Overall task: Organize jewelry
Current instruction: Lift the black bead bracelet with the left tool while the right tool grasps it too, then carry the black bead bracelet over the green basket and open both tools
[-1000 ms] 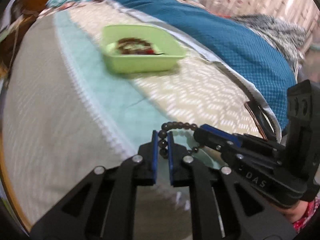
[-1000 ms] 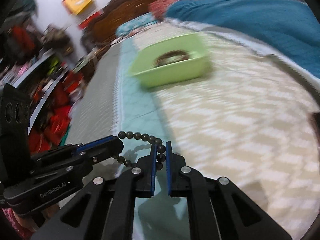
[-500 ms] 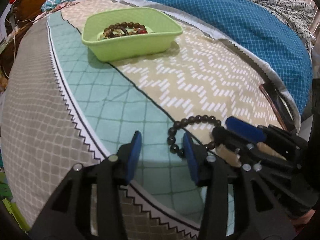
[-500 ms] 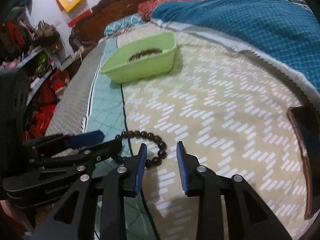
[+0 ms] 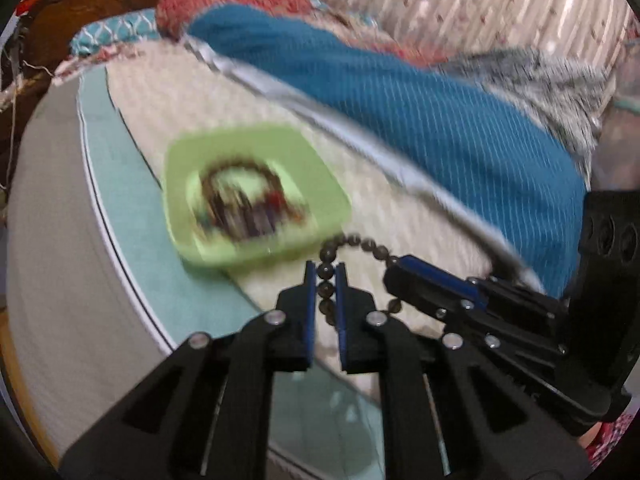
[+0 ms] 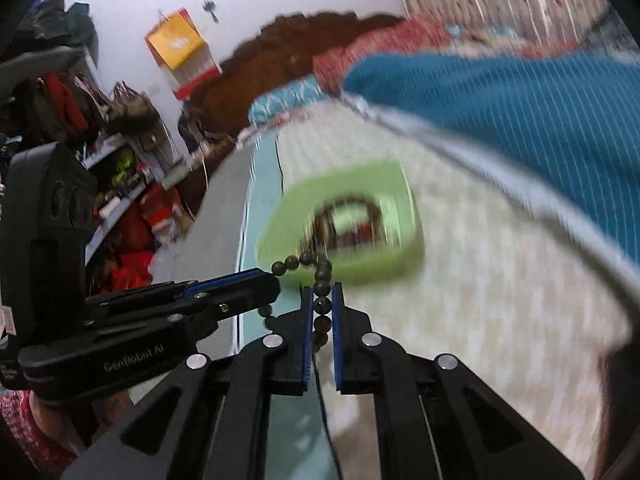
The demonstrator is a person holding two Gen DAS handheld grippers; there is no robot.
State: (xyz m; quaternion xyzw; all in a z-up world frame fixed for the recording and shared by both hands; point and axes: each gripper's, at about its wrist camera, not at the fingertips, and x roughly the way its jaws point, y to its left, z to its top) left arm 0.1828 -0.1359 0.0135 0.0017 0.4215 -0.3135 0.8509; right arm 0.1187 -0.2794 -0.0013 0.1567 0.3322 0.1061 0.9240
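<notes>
A dark bead bracelet (image 5: 352,240) hangs in the air between both grippers, just this side of the green tray. My left gripper (image 5: 325,276) is shut on one side of the loop, with beads pinched between its blue pads. In the left wrist view the right gripper (image 5: 400,268) comes in from the right and grips the other side. The right wrist view shows my right gripper (image 6: 321,300) shut on the bracelet (image 6: 308,258), with the left gripper (image 6: 272,284) entering from the left. The green tray (image 5: 256,252) on the bed holds other blurred bracelets (image 5: 248,204); it shows again as tray (image 6: 404,208).
The bed has a beige, teal and grey patterned cover (image 5: 60,240). A blue blanket (image 5: 420,120) lies along the right side, pillows (image 5: 224,0) and a dark wooden headboard (image 6: 304,44) at the far end. Cluttered shelves (image 6: 120,184) stand left of the bed.
Half a second ago both grippers stood open around the bracelet lying on the cover. Now both are shut on it and have lifted it toward the green tray.
</notes>
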